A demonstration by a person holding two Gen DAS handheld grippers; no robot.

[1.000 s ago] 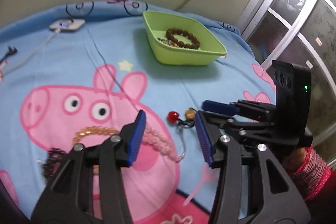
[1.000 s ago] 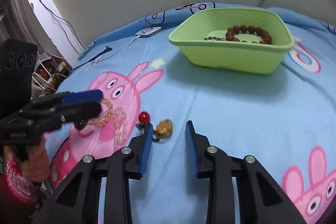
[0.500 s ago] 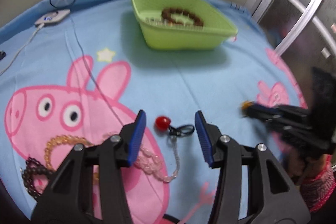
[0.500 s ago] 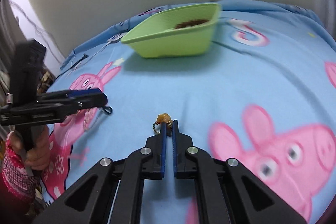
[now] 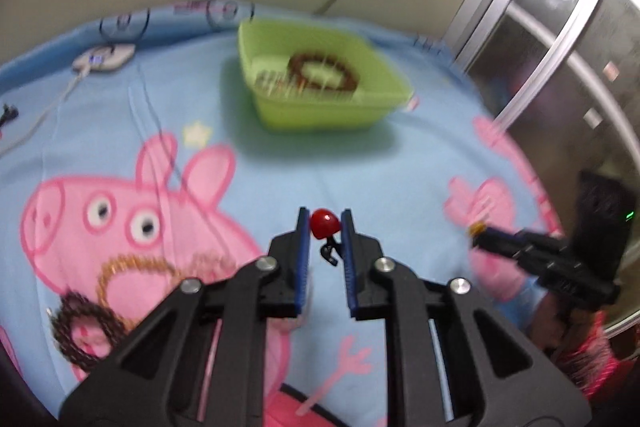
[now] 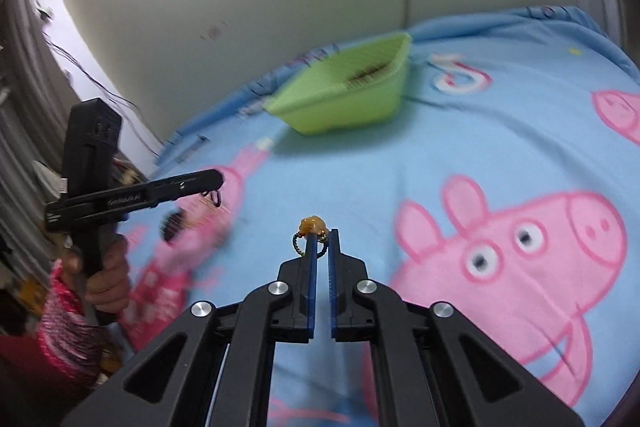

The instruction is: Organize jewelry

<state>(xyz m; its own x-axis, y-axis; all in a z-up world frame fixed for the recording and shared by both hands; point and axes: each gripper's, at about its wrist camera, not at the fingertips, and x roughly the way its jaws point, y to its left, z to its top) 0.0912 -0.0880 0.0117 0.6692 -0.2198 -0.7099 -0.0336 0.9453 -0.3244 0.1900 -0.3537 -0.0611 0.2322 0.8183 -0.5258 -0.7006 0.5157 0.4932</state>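
Note:
My left gripper (image 5: 325, 223) is shut on a red bead charm (image 5: 324, 222) with a black loop hanging below it, held above the bed. My right gripper (image 6: 320, 237) is shut on an amber charm (image 6: 313, 225) with a small dark cord, also lifted off the bed. The green tray (image 5: 384, 107) stands at the far side and holds a brown bead bracelet (image 5: 323, 74); the tray also shows in the right wrist view (image 6: 340, 103). An orange bead bracelet (image 5: 128, 267) and a dark bead bracelet (image 5: 80, 327) lie on the pink pig print at the left.
The bed is covered by a blue pig-print sheet (image 5: 360, 171). A white controller (image 5: 105, 57) with a cable lies at the far left. A window frame (image 5: 560, 39) stands at the right. The left gripper shows from the side in the right wrist view (image 6: 214, 183).
My left gripper closed on the red bead charm and lifted it. My right gripper, shut on the amber charm, rose higher and moved right, away from the tray.

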